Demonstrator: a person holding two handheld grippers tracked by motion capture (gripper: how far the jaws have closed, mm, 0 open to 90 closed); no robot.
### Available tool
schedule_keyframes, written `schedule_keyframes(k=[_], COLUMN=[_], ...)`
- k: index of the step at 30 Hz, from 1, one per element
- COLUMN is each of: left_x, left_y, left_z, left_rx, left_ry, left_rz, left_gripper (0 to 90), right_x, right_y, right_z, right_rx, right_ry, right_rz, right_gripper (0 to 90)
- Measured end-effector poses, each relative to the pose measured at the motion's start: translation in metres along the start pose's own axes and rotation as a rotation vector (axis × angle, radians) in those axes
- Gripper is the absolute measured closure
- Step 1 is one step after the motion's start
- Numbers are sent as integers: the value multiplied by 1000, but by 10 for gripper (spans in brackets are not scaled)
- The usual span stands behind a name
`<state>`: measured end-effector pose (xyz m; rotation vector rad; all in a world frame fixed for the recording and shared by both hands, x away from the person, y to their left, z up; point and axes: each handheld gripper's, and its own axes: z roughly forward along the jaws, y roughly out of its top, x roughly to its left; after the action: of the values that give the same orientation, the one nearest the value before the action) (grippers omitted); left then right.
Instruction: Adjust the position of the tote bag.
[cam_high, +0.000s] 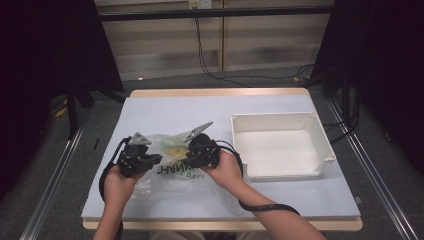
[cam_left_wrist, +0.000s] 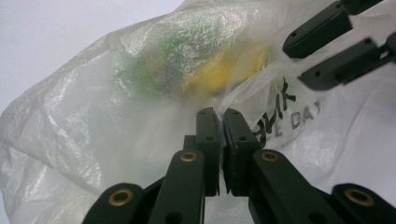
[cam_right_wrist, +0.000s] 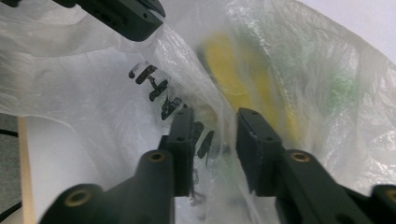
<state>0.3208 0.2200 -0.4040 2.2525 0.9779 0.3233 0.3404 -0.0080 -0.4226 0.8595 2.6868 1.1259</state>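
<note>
Two grippers working a thin translucent plastic bag (cam_high: 172, 167) near the table's front edge.
Left gripper (cam_left_wrist: 220, 122) pinches the film shut; right gripper (cam_right_wrist: 212, 133) stands part open around a fold, probably unclamped; yellow-green contents (cam_left_wrist: 205, 70) remain inside; white tray (cam_high: 320, 132) empty.

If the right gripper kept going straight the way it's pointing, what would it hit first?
Most likely the plastic bag: its film already lies between the right gripper's parted jaws. Behind the film sits something yellow, though how far behind is unclear.
</note>
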Motion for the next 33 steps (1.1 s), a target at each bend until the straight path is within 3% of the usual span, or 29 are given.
schedule_keyframes(k=[1, 2, 5, 6, 7, 8, 9, 11, 12, 16, 19, 20, 23, 27, 28, 33], left_x=[0, 1, 2, 3, 3, 2, 3, 4, 4, -1, -4, -8, -14, -21, -21, -25], left_y=[0, 0, 1, 1, 1, 1, 2, 3, 3, 6, 8, 11, 13, 15, 15, 12], left_z=[1, 1, 0, -1, -1, -2, -4, -5, -5, -11, -15, -20, -22, -23, -23, -18], left_rx=[-20, -35, -28, -24, -24, -28, -26, -23, -23, -45, -44, -45, -63, -50, -40, -6], left_ry=[-4, -17, -24, -33, -33, -31, -40, -46, -46, -53, -56, -40, -39, -58, -64, -52], left_rz=[-15, -27, -22, -21, -21, -25, -33, -54, -54, -75, -69, -49, -43, -6, 19, 36], left_gripper=[864, 869, 875, 873, 868, 868, 794, 666, 642, 423, 350, 331, 337, 399, 467, 576], right_x=[0, 2, 0, 0, 0, -2, -6, -11, -12, -11, -8, -7, -5, -5, -6, -5], right_y=[0, 1, 1, 1, 1, 1, 2, 4, 5, 11, 12, 13, 14, 16, 18, 21], right_z=[0, 3, 8, 10, 10, 11, 13, 14, 14, 14, 15, 15, 16, 19, 20, 22], right_rx=[0, 3, 11, 17, 17, 27, 40, 56, 54, 58, 58, 60, 59, 65, 65, 75], right_ry=[0, -31, -39, -46, -46, -42, -52, -64, -66, -66, -59, -64, -62, -65, -63, -66], right_rz=[0, -8, -7, 0, 0, -10, -7, -2, 8, -12, -14, -16, -11, -9, 1, 5], right_gripper=[661, 623, 625, 712, 712, 845, 900, 900, 900, 900, 900, 900, 900, 900, 900, 900])
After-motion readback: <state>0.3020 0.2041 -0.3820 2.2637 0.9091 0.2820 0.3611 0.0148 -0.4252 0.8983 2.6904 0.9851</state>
